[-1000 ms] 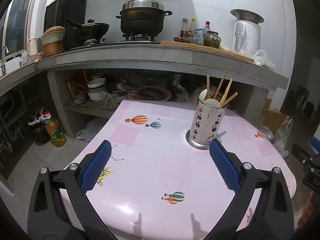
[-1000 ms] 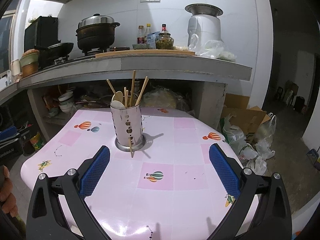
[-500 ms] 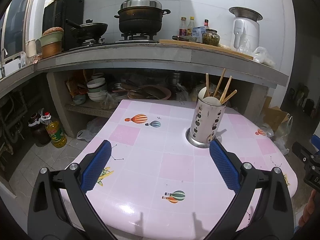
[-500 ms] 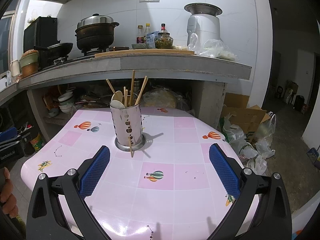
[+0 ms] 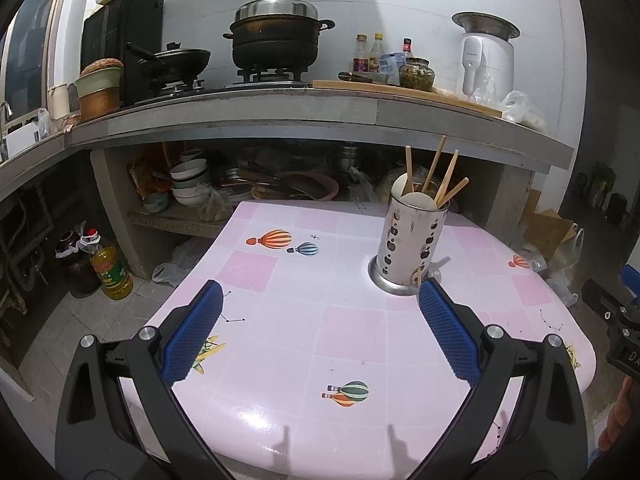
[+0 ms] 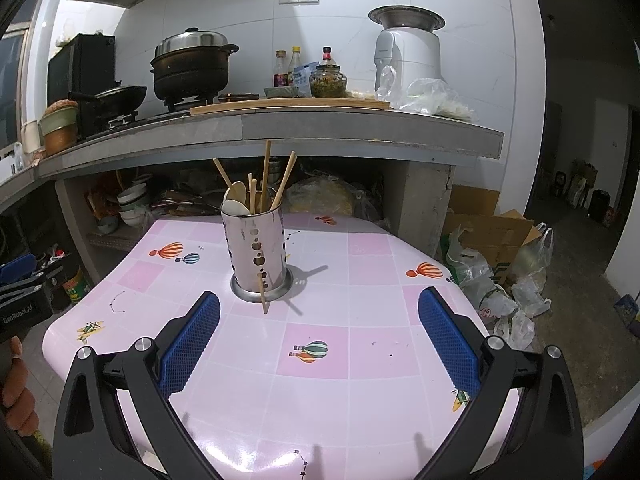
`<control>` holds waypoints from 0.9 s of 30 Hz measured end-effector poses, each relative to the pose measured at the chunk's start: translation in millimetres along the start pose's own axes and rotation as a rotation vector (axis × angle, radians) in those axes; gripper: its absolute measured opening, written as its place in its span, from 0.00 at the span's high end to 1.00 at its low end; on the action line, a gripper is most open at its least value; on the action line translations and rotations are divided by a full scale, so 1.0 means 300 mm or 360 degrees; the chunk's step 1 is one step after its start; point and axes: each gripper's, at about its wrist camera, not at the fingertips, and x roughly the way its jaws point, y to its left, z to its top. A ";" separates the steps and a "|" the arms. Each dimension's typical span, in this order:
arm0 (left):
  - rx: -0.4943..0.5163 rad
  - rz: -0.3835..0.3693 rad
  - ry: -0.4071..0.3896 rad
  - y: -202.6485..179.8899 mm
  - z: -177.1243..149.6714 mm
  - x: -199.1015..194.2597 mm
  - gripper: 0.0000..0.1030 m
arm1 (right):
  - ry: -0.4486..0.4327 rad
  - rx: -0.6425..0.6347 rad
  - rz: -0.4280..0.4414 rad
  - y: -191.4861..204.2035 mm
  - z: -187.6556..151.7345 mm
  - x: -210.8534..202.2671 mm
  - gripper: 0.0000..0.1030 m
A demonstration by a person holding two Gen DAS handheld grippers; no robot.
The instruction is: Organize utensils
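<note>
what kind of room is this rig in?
Most likely a home kitchen: a lidded pot sits on a gas stove on the concrete counter, with stacked bowls stored underneath and a utensil holder on the pink table.

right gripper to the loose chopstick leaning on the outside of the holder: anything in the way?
Nothing visible. The open right gripper faces bare pink balloon-print tablecloth up to the loose wooden chopstick, which leans on the near side of the perforated steel utensil holder. The open left gripper is off to the side.

A lidded pot sits on the counter, seemingly over a burner.
</note>
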 end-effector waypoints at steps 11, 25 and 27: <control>-0.0002 -0.0022 0.0020 -0.006 0.005 0.004 0.08 | -0.0005 -0.0004 -0.0002 0.000 0.000 -0.004 0.06; 0.0007 -0.0044 0.0046 -0.014 0.007 0.018 0.08 | -0.0005 -0.0003 -0.0002 0.000 0.001 -0.003 0.06; 0.0009 -0.0046 0.0046 -0.012 0.008 0.016 0.08 | -0.0006 -0.0004 -0.0002 0.001 0.001 -0.003 0.06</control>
